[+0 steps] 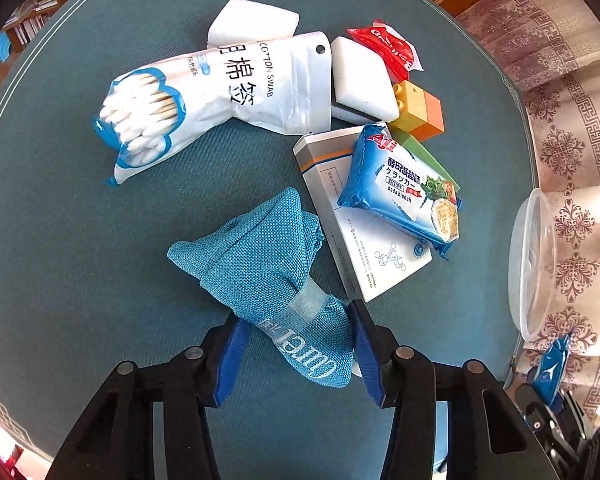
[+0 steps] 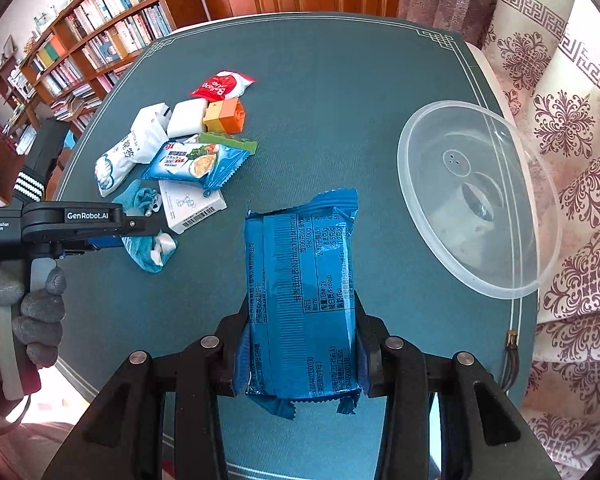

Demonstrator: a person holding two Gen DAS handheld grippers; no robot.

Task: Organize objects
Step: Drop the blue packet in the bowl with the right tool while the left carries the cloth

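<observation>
A blue woven pouch [image 1: 276, 280] with a clear band around it sits on the green table, its end between two blue pads. A blue snack pack [image 2: 302, 304] shows its back with small print and is squeezed between two pads. Nearby lies a pile: a white bag of cotton swabs [image 1: 204, 100], two white sponges [image 1: 362, 78], a red packet [image 1: 384, 50], yellow and orange blocks [image 1: 418, 110], a white box [image 1: 364, 240] and a blue cracker pack [image 1: 404, 188] on top of it. A clear plastic bowl [image 2: 476, 200] sits tipped at the table's edge.

a grey knitted glove is covering the person's hand [image 2: 40, 312], while the matte black two-finger left gripper [image 2: 134, 236] is showing white "genrobot.ai" lettering, and the matching right gripper [image 2: 300, 344] is displaying blue pads [image 2: 242, 360] and round silver screws.
</observation>
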